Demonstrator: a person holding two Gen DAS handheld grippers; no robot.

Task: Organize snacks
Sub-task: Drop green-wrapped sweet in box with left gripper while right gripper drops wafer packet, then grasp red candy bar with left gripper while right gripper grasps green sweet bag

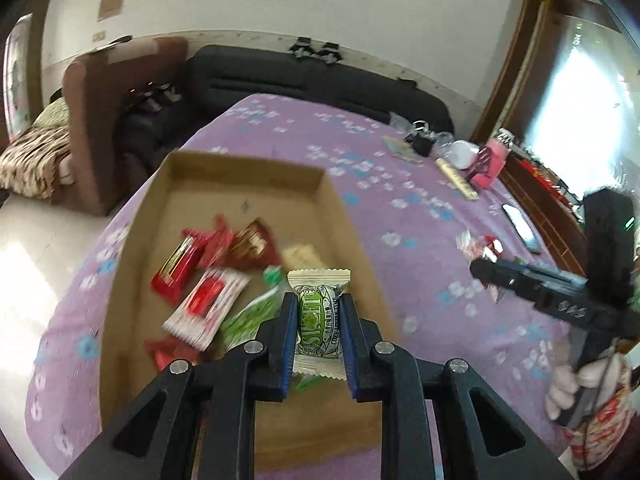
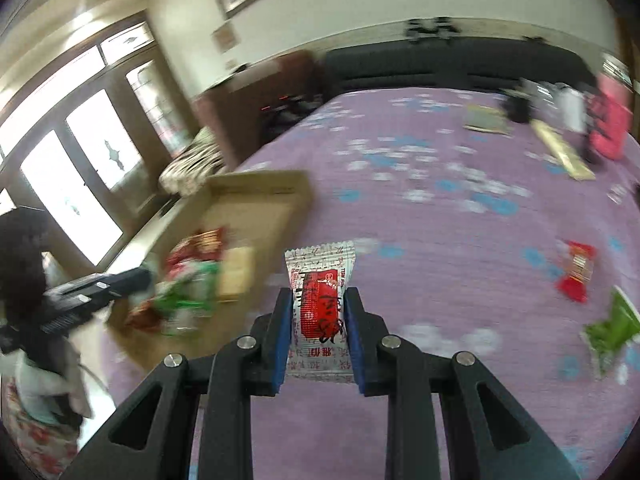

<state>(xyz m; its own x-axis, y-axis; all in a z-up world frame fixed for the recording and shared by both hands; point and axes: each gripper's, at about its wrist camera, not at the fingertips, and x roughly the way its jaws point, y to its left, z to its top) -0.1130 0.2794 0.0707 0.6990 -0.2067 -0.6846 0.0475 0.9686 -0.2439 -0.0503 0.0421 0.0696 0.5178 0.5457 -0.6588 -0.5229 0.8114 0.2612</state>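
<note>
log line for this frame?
left tool: shut on green-label candy, above cardboard box | right tool: shut on red-label candy, above purple tablecloth

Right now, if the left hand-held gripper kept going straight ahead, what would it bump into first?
Probably the cardboard box. The left hand-held gripper, shut on a green-and-white candy, points over the box, so that candy would likely meet the snacks piled inside first. Depth is hard to judge here.

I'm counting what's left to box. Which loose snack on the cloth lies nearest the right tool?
The red-wrapped candy, right of the right tool, which grips a red-and-white packet. The green packet lies farther right, near the picture's edge.
</note>
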